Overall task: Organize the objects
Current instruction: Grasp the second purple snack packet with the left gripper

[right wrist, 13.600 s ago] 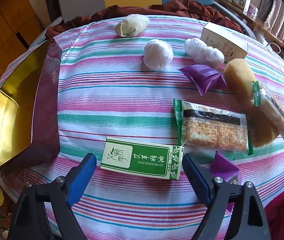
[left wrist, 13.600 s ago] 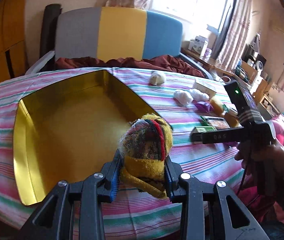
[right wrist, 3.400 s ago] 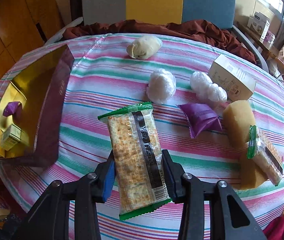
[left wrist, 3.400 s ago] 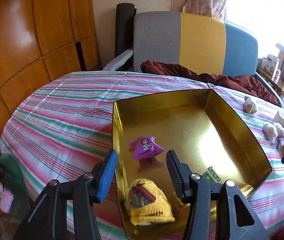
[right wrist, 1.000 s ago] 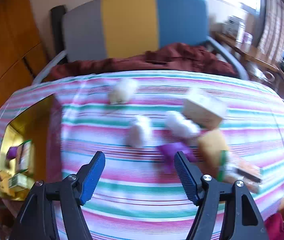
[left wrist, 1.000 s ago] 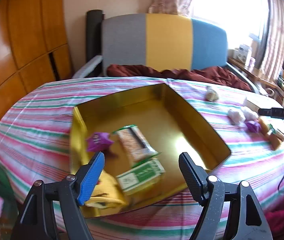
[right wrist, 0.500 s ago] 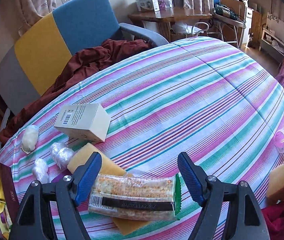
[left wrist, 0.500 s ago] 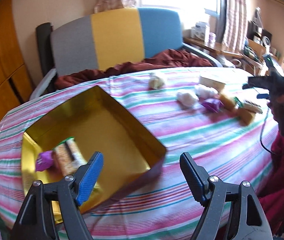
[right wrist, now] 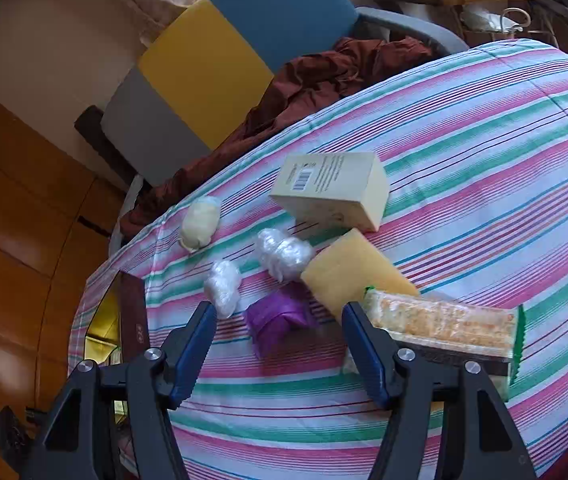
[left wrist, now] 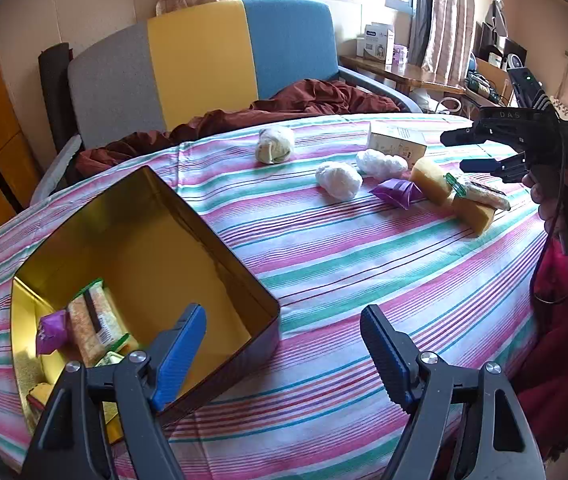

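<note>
Landmark: gold tin (left wrist: pixel 220 236), open, near the table's left edge.

Left gripper (left wrist: pixel 284 348) hovers just beside the tin's near right corner, jaws wide, nothing between them.

Inside the tin, near-left corner: purple packet (left wrist: pixel 50 330), cracker pack (left wrist: pixel 92 328), green box (left wrist: pixel 110 360) partly hidden; about four items look stowed.

Right of the tin, well apart: right gripper (right wrist: pixel 278 338), jaws just been closing, still clear of the purple pouch (right wrist: pixel 278 320) between them. Judged next pick.

Further right: second cracker pack (right wrist: pixel 439 328), sponge (right wrist: pixel 347 272), two white bundles (right wrist: pixel 284 254), carton (right wrist: pixel 331 188), cream ball (right wrist: pixel 200 220). Roughly a third done.
</note>
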A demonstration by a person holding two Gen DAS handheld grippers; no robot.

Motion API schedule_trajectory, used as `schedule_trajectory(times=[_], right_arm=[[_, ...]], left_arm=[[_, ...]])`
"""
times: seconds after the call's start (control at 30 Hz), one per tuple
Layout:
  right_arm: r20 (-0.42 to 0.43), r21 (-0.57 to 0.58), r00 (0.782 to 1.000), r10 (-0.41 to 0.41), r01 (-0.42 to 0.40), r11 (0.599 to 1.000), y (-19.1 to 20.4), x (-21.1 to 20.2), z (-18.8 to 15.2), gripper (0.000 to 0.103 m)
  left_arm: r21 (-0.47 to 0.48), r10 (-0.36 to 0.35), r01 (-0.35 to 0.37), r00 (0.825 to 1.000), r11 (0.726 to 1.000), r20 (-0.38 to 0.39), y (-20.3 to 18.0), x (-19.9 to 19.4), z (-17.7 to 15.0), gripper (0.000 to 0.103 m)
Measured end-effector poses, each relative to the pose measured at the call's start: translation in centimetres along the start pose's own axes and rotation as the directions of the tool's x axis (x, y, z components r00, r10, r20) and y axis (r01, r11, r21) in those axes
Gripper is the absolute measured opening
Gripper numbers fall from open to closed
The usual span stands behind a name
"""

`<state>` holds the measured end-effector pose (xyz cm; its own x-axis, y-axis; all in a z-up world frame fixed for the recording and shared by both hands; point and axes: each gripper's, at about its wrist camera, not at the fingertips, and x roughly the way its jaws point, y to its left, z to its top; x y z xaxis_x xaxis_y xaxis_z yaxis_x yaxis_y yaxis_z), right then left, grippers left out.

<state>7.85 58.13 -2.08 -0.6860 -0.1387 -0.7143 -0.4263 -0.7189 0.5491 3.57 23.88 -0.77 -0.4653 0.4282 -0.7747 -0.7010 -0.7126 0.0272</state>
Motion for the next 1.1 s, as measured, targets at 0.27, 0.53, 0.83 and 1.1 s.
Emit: schedule_trajectory(times=[0.27, 0.53, 0.83, 1.1], right_arm=[[0.129, 0.116, 0.985, -0.112, 0.097, 0.988, -2.6, -2.4, 0.8, 0.067], [0.165, 0.155, 0.972, -0.166, 0.141, 0.978, -3.5, -3.0, 1.2, 0.067], [0.169, 0.212, 0.976, -0.134, 0.097, 0.972, -4.8, -3.4, 1.3, 0.067], [0.157, 0.243, 0.977, -0.141, 0.100, 0.965, -5.8, -3.3, 1.3, 0.067]], left_arm=[[0.100, -0.058, 0.058, 0.998, 0.993, -0.005, -4.0, 2.7, 2.9, 0.080], [0.231, -0.099, 0.101, 0.995, 0.968, -0.022, -8.3, 6.6, 6.8, 0.075], [0.333, -0.145, 0.162, 0.987, 0.929, -0.075, -12.3, 12.6, 10.8, 0.073], [0.358, -0.148, 0.189, 0.979, 0.914, -0.140, -13.8, 17.9, 12.7, 0.065]])
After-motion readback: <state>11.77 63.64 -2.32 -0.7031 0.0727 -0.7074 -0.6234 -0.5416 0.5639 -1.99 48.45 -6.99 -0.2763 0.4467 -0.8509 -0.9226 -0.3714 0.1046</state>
